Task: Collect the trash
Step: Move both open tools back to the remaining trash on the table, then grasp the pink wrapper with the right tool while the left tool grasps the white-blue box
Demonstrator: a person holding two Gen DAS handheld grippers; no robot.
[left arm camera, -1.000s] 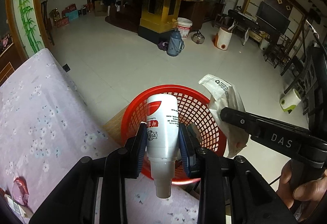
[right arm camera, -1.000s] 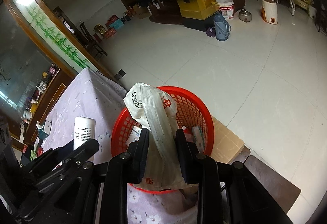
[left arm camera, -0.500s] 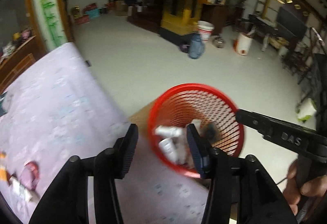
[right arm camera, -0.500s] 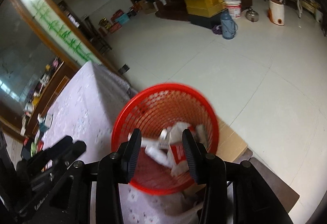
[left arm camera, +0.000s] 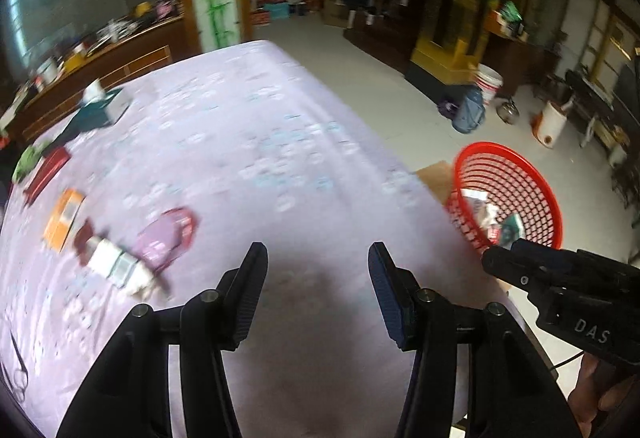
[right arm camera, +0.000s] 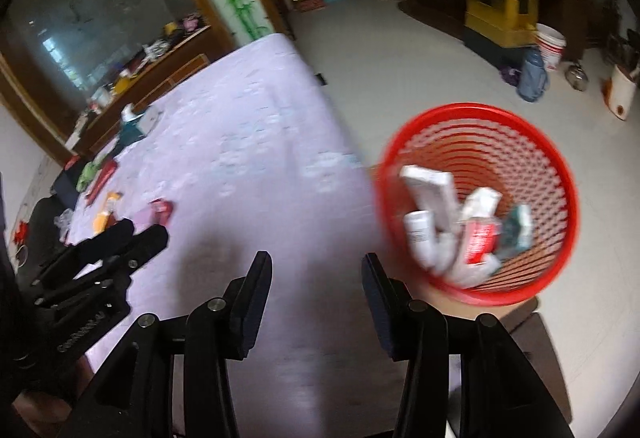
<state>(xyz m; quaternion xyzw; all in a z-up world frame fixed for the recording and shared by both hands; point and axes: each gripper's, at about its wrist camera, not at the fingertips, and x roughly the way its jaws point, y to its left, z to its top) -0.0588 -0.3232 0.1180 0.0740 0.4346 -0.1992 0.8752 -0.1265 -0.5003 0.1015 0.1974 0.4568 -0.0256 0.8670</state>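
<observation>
Trash is in two lots. Some sits in the red basket [right arm camera: 478,202] on the floor, just off the table's right edge: white bottle [right arm camera: 418,232], white carton [right arm camera: 430,184], red-and-white pack [right arm camera: 480,240], piled loose. It's placed low beside the edge, prob. so stuff can be dropped straight in. The rest lies on the table [left arm camera: 248,142] near its left edge: pink pouch [left arm camera: 166,240], orange box [left arm camera: 64,212], small white box [left arm camera: 114,266], red packet [left arm camera: 46,170], all close together w/ blur hiding detail. Left gripper [left arm camera: 318,278] has fingers spread wide, nothing between them, aimed over the cloth toward that cluster. Right gripper [right arm camera: 316,286] is likewise spread and bare, near the front edge between cluster and basket. Both look ready for the next pickup; pouch is nearest the left one.
</observation>
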